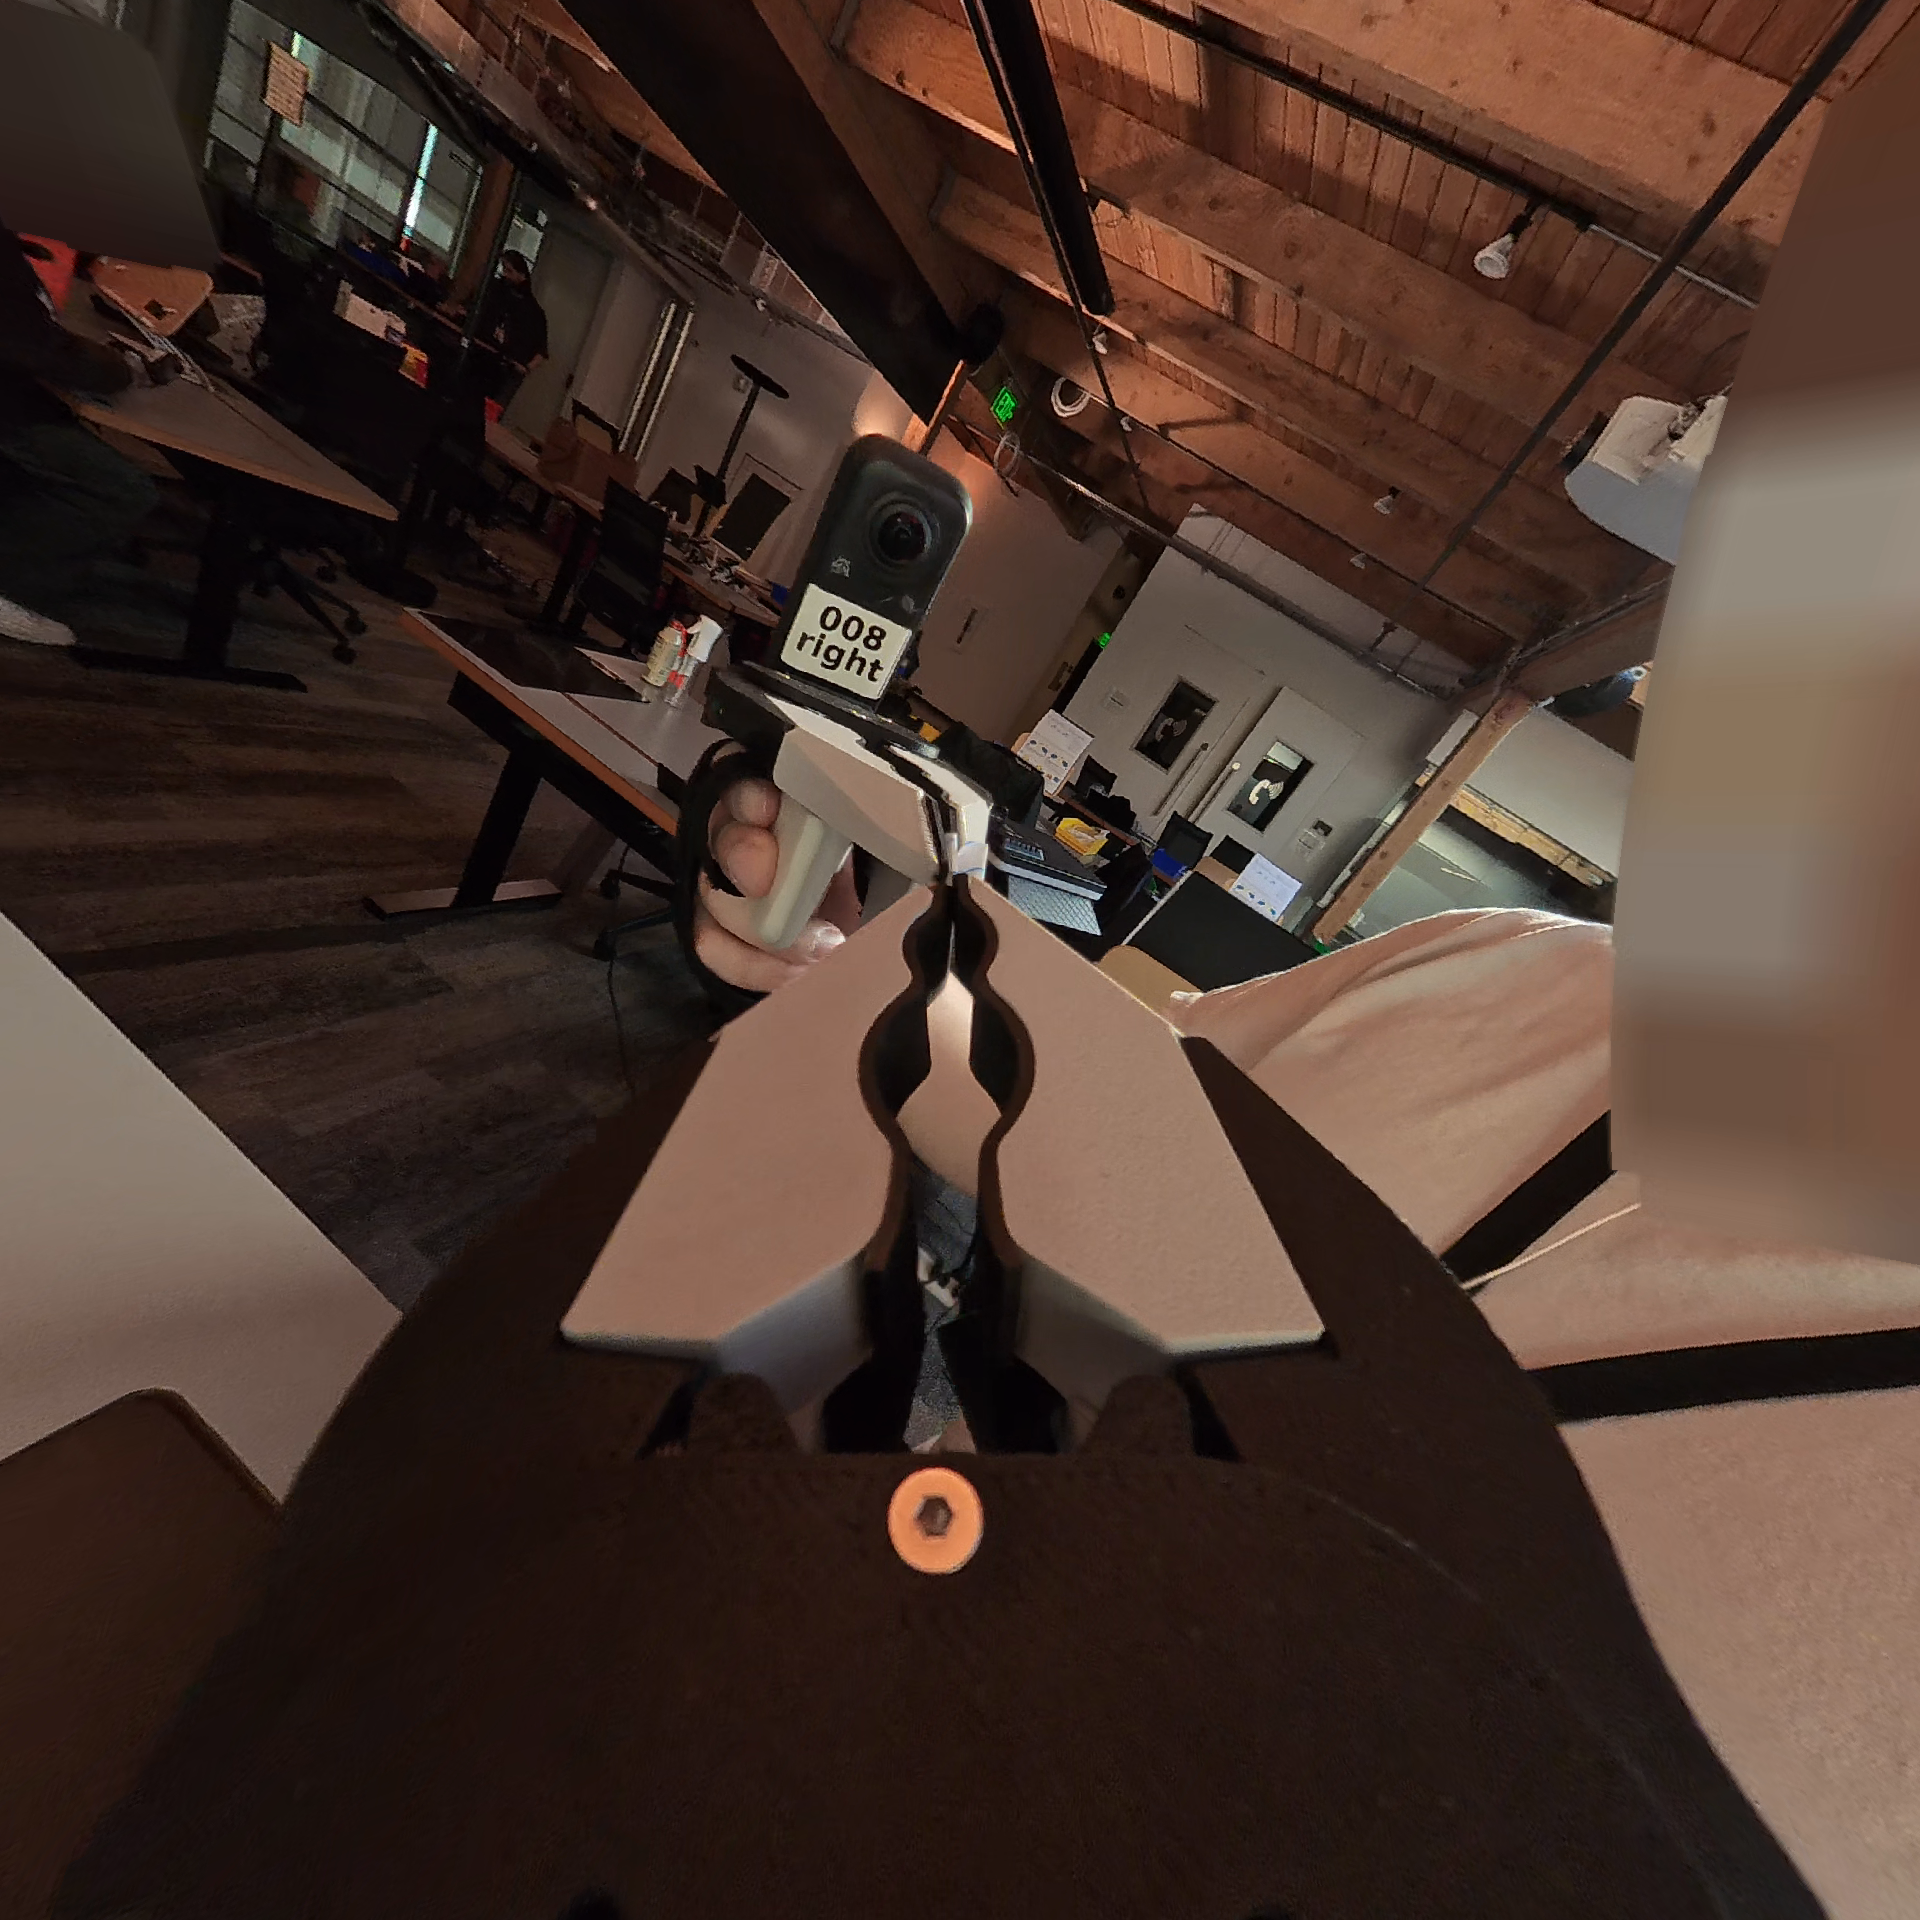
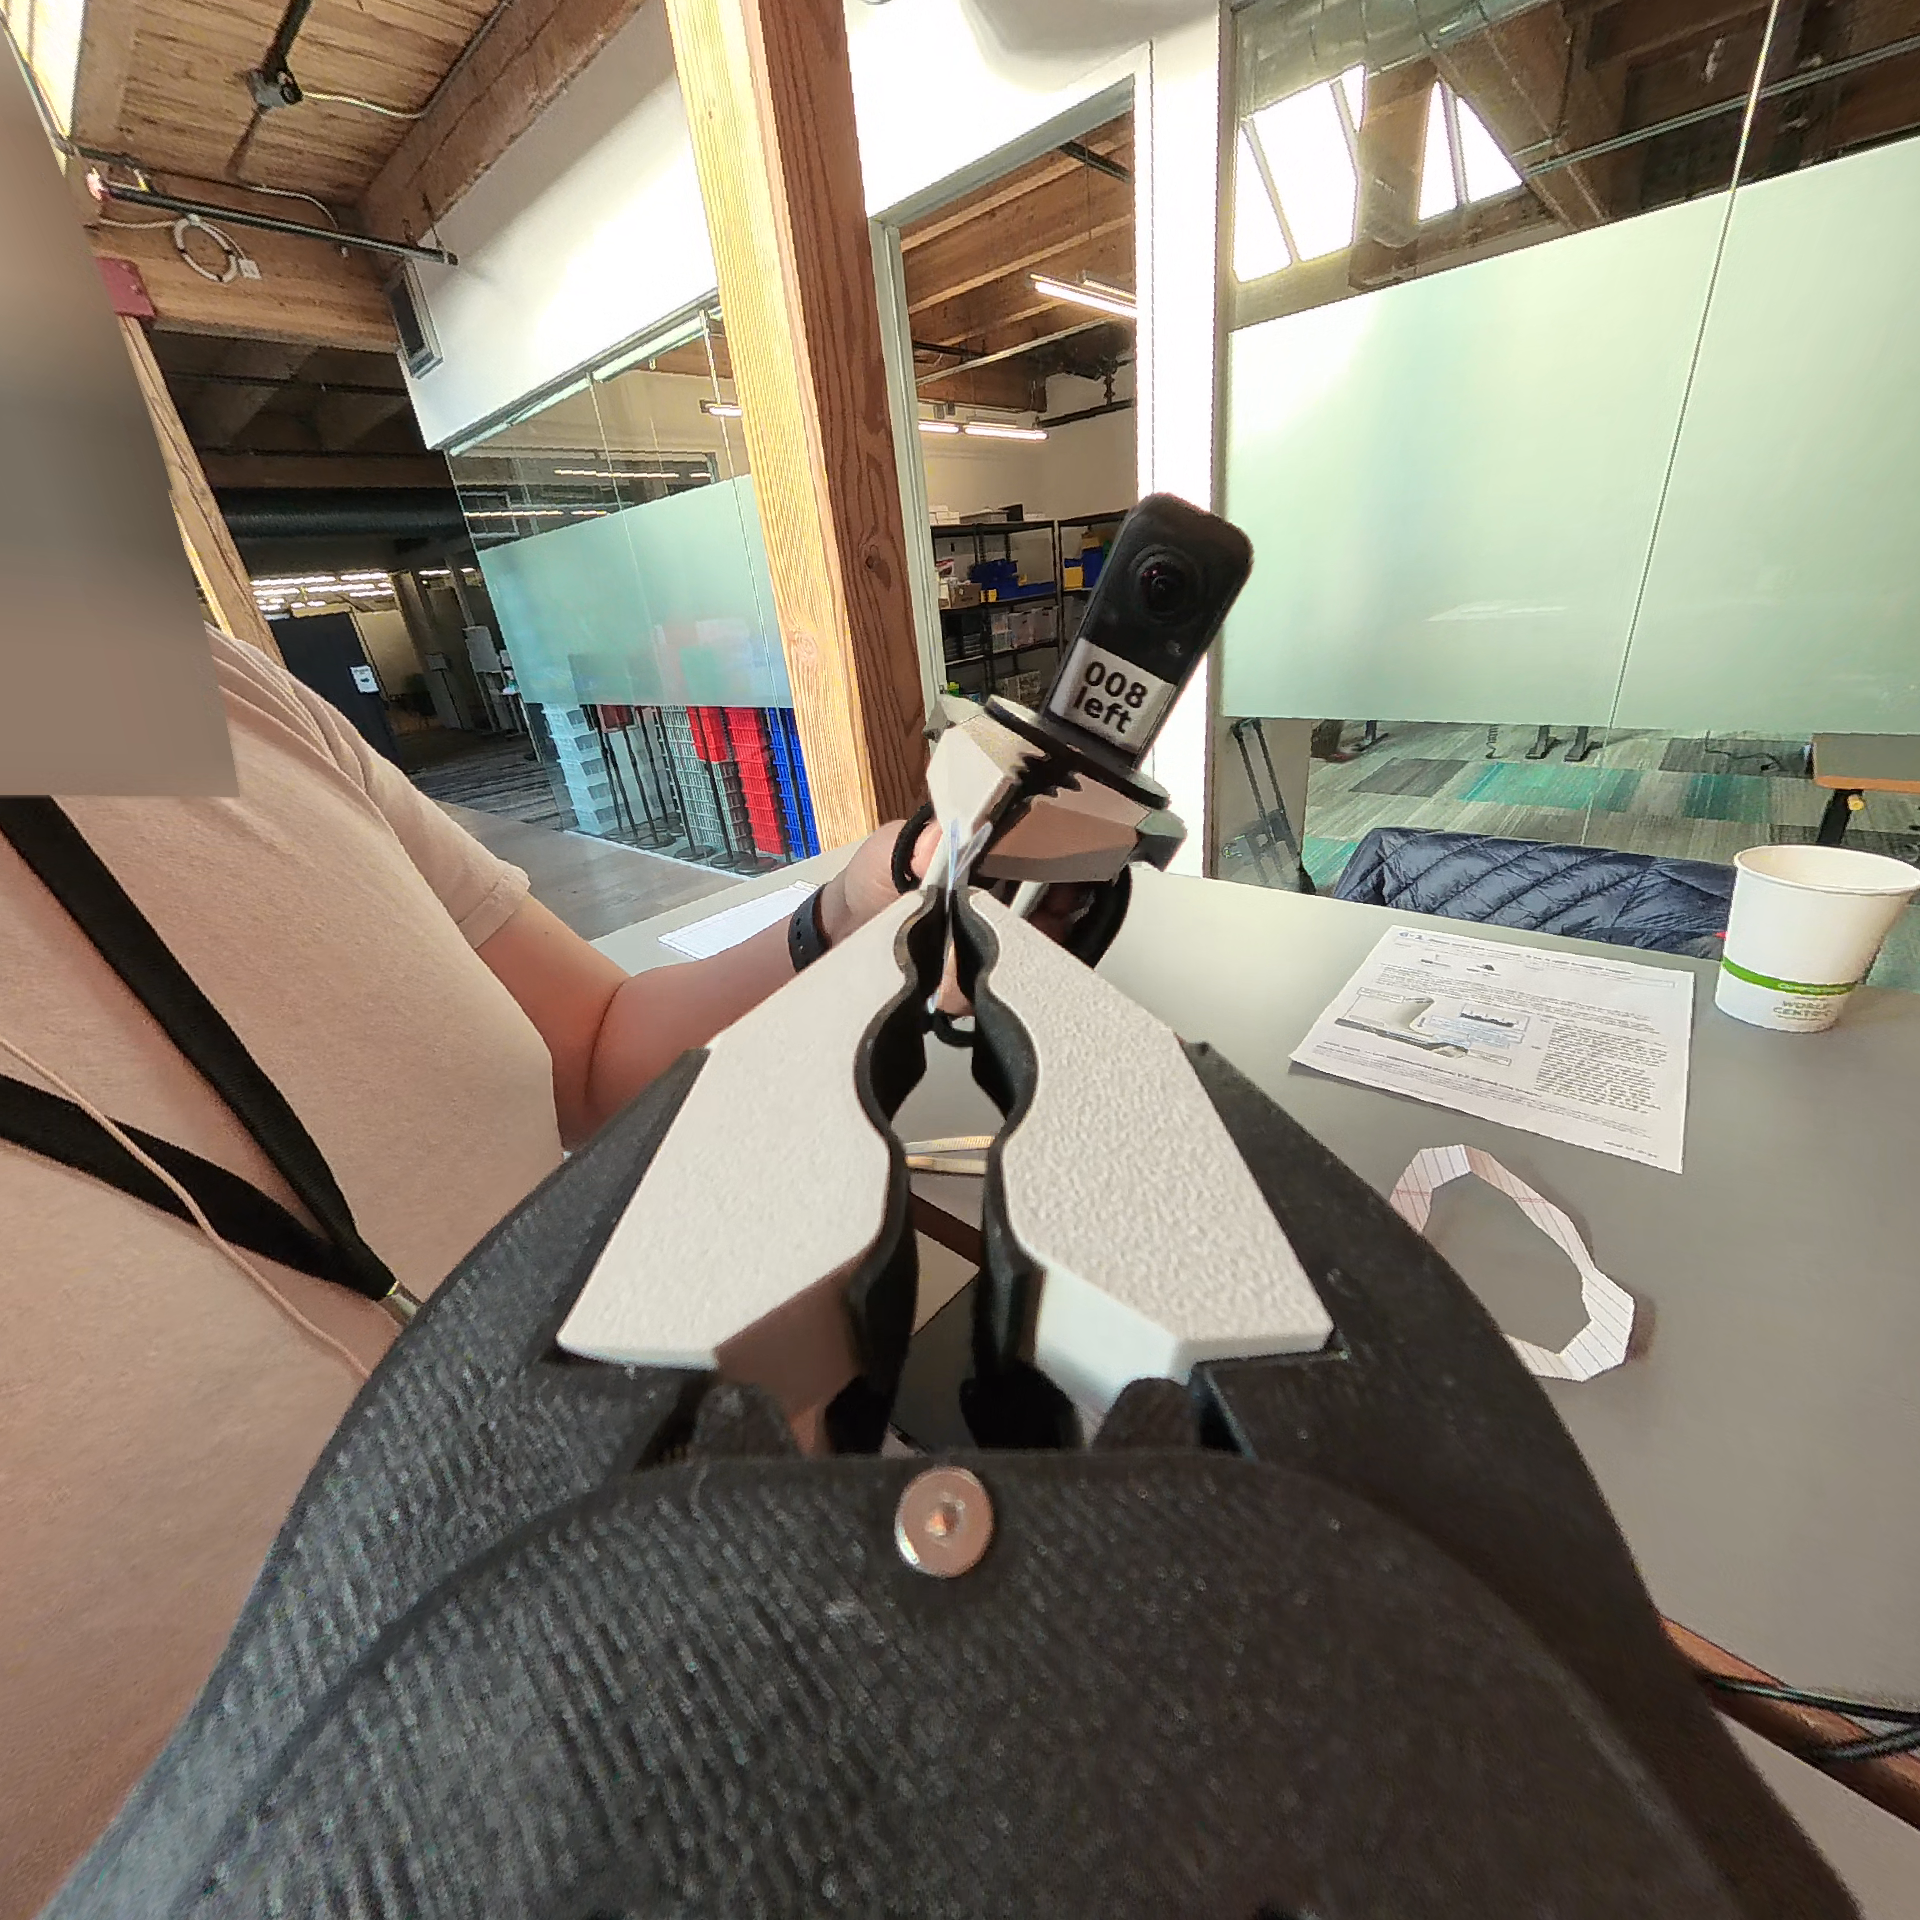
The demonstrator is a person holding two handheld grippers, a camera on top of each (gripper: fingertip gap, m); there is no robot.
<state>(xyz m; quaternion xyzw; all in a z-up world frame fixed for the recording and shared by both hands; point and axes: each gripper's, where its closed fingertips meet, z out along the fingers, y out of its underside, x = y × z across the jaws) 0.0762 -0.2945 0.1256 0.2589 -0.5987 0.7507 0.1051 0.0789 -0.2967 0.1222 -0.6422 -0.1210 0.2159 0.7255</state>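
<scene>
Nose to nose at the centre of both views, the black-and-white left gripper (image 1: 951,894) and its twin, the right gripper (image 2: 951,920), are each clenched on one thin white slip with a blue line (image 2: 948,862), held above the grey table (image 2: 1351,1455). Seen edge-on, the slip's long axis runs near-vertically in the frame, from the far jaws down into the near ones. With both grips at its edge, any pull apart or twist would likely tear it or let it slide free. A cut ring of lined paper (image 2: 1600,1340) lies lower right.
</scene>
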